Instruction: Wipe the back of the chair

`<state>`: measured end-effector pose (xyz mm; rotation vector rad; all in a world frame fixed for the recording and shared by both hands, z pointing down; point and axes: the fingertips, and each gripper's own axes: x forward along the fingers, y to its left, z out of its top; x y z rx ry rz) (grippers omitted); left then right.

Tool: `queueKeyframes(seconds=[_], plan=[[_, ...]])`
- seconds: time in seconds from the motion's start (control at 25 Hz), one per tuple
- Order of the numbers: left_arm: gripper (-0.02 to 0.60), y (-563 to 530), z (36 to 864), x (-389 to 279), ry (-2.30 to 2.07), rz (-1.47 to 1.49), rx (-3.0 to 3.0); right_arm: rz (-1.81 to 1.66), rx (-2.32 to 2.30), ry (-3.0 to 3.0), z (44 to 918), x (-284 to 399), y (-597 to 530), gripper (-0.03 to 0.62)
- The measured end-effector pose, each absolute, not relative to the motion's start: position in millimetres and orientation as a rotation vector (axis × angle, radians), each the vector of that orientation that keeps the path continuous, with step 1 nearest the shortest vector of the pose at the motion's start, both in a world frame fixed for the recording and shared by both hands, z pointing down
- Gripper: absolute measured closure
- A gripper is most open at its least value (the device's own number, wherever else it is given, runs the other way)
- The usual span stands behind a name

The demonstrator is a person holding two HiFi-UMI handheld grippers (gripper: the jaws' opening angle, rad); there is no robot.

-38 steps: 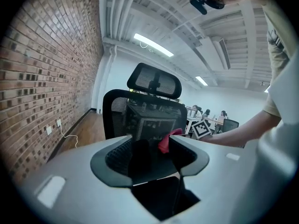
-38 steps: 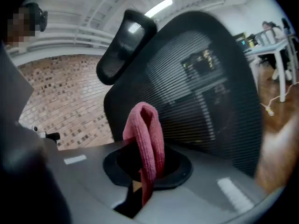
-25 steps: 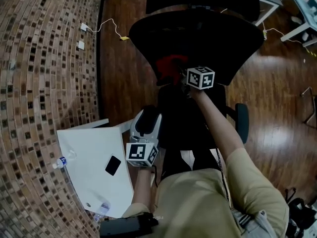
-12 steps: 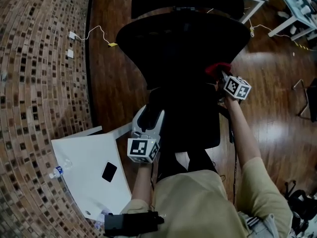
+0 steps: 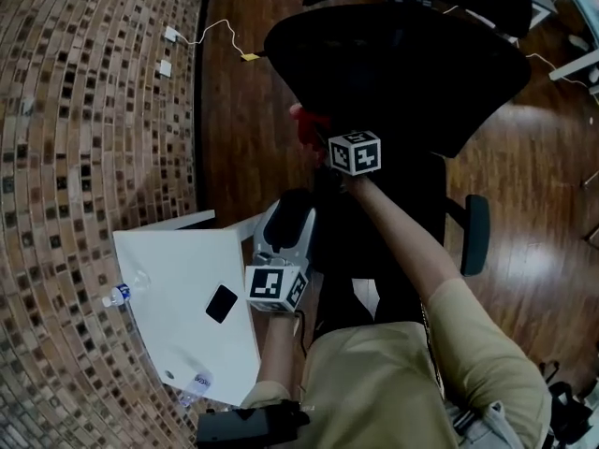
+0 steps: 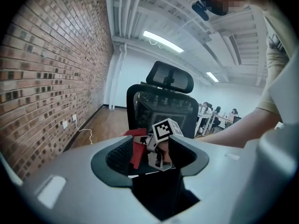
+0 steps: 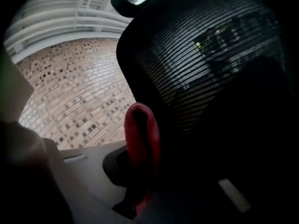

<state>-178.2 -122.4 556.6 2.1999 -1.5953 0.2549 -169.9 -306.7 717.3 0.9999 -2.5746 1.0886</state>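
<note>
The black mesh chair back [image 5: 402,73] stands in front of me, with its headrest [image 6: 170,77] on top. My right gripper [image 5: 320,137] is shut on a red cloth [image 5: 307,124] and presses it against the left edge of the back. In the right gripper view the folded red cloth [image 7: 142,143] rises from the jaws right beside the mesh [image 7: 210,69]. My left gripper [image 5: 285,211] hangs lower, near the chair's lower left side, open with nothing between its fingers. From the left gripper view I see the cloth [image 6: 137,146] and the right gripper's marker cube [image 6: 166,129].
A white table [image 5: 168,288] at lower left carries a black phone [image 5: 221,303] and two water bottles [image 5: 117,297]. A chair armrest [image 5: 475,232] sticks out on the right. A cable and sockets [image 5: 211,36] lie by the brick wall. People sit at desks [image 6: 215,113] far behind.
The right gripper swept the red cloth across the chair back to its right edge, then back to the left edge. The left gripper stayed about where it was.
</note>
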Motion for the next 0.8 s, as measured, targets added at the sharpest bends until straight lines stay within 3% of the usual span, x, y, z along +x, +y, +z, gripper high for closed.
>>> queueKeyframes(seconds=[0.16,0.4,0.52,0.64,0.8], plan=[[0.360,-126,570,-180,-1.575,0.261,2.192,1.138,1.115,-2.595,718,-90,-322,0.569],[0.360,-144,575,-133,-1.439,0.223,2.271,1.073,1.511,-2.366,729,154,-315,0.568],[0.360,-149,572,-115,-1.392,0.218,2.301,1.029,1.631,-2.250,731,227,-311,0.563],[0.360,-149,571,-111,-1.389,0.215,2.294,1.003,1.549,-2.278,736,204,-303,0.571],[0.360,-140,573,-120,-1.420,0.242,2.272,1.043,1.125,-2.477,751,49,-280,0.569]])
